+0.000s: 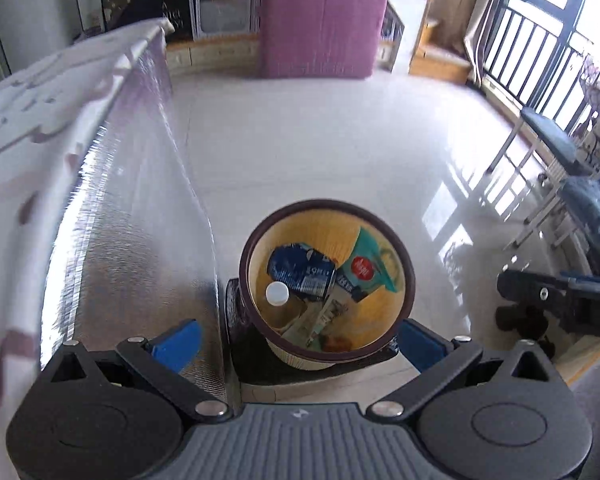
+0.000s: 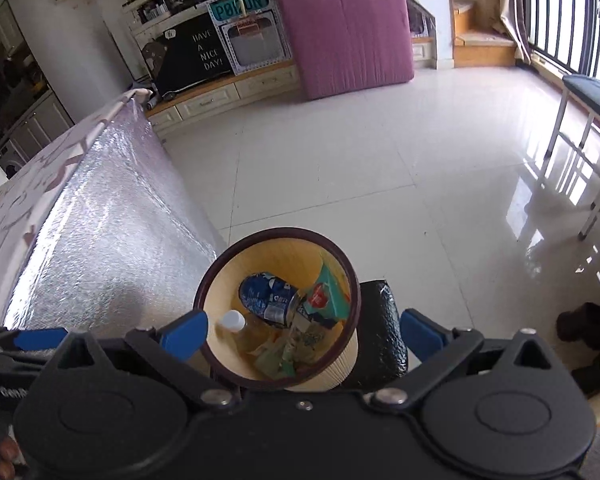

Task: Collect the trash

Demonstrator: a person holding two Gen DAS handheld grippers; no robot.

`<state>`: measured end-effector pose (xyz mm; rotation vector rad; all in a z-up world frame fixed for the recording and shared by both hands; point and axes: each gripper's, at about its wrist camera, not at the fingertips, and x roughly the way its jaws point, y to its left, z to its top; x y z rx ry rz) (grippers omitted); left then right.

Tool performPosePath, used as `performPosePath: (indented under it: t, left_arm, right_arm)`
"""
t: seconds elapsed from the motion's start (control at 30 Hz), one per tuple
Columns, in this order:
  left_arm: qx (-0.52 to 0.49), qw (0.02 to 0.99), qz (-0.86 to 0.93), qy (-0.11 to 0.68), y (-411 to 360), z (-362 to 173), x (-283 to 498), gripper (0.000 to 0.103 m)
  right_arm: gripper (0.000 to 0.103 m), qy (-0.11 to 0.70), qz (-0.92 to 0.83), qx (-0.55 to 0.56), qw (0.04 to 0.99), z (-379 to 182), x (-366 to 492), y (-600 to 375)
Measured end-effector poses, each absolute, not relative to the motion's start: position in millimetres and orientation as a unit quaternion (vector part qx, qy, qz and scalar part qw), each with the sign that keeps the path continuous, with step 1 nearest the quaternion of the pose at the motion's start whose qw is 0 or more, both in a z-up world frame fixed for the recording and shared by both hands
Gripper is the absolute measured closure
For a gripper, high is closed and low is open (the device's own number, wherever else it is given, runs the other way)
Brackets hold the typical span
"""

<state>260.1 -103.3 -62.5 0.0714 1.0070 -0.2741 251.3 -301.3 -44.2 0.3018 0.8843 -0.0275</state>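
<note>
Both claws hang over a round trash bin [image 1: 326, 280] that stands on the white tiled floor [image 1: 320, 140], just beside the silver-foil side of a cloth-covered counter [image 1: 52, 128]. The left claw [image 1: 298, 338] is spread wide, its blue fingertips [image 1: 180, 340] on either side of the bin's dark rim with nothing between them. The right claw [image 2: 300, 336] is just as wide — its fingertips [image 2: 186, 332] flank the bin too, and it carries nothing. Inside the yellow-walled bin lie a crushed blue can [image 1: 302, 272], a clear bottle with a white cap [image 1: 277, 293], a teal packet with a red round label [image 1: 374, 264] and some crumpled paper wrappers [image 1: 320, 320]. In the left view the right claw's black body shows at the right edge. A pink mattress [image 2: 346, 32] leans upright at the far wall, well apart from the bin.
</note>
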Motion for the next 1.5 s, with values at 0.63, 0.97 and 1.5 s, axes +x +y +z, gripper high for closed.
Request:
performPosePath:
  t: [0.63, 0.97, 1.5]
  left_arm:
    - [-0.002, 0.916, -0.11, 0.386, -65, -38, 162, 0.0]
    - [-0.006, 0.939, -0.102, 0.33, -49, -30, 120, 0.0]
    - [-0.01, 0.939, -0.086, 0.332, -40, -61, 104, 0.0]
  right_arm:
    - [0.0, 0.372, 0.002, 0.096, 0.923, -5, 146, -287]
    - [0.0, 0.336, -0.023, 0.079, 0.938, -10, 101, -272]
    - [0.0, 0.307, -0.059, 0.055, 0.948, -21, 79, -253]
